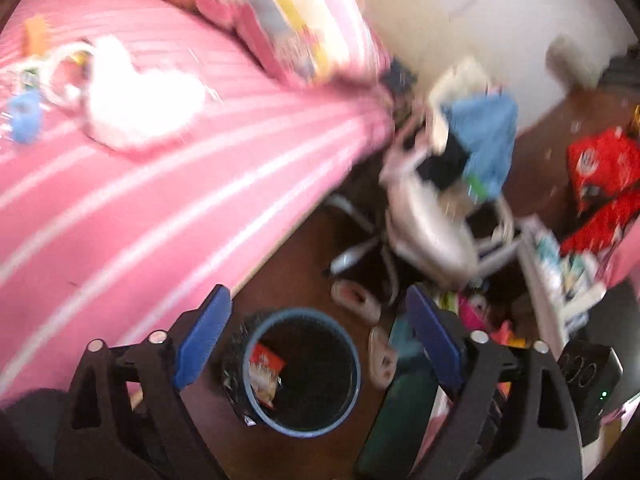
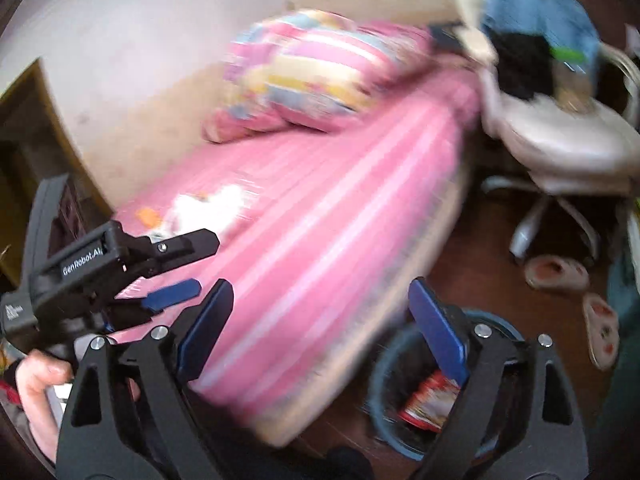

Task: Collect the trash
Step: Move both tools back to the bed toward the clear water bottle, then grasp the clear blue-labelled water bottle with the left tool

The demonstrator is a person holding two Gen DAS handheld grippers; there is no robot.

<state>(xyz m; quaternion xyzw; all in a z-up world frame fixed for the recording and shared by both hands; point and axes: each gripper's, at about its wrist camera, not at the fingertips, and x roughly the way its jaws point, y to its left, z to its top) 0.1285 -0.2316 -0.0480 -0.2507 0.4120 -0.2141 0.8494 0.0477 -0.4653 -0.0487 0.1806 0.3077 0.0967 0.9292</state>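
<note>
A blue-rimmed trash bin [image 1: 304,372] stands on the dark floor beside the pink bed, with a red-and-white wrapper [image 1: 264,372] inside. My left gripper [image 1: 316,336] is open and empty above the bin. On the bed lie white crumpled tissue [image 1: 140,96], a clear plastic wrapper [image 1: 44,76], a blue cap [image 1: 26,114] and an orange scrap [image 1: 36,34]. My right gripper [image 2: 320,328] is open and empty, over the bed's edge; the bin [image 2: 404,380] with its wrapper [image 2: 432,400] sits under its right finger. The left gripper [image 2: 176,268] shows at the left of the right wrist view.
A white swivel chair [image 1: 432,224] with blue and black clothes stands near the bed's corner. Slippers [image 1: 356,300] lie on the floor by the bin. Red packets [image 1: 604,168] lie at the right. A patterned pillow [image 2: 312,72] lies on the bed [image 2: 320,208].
</note>
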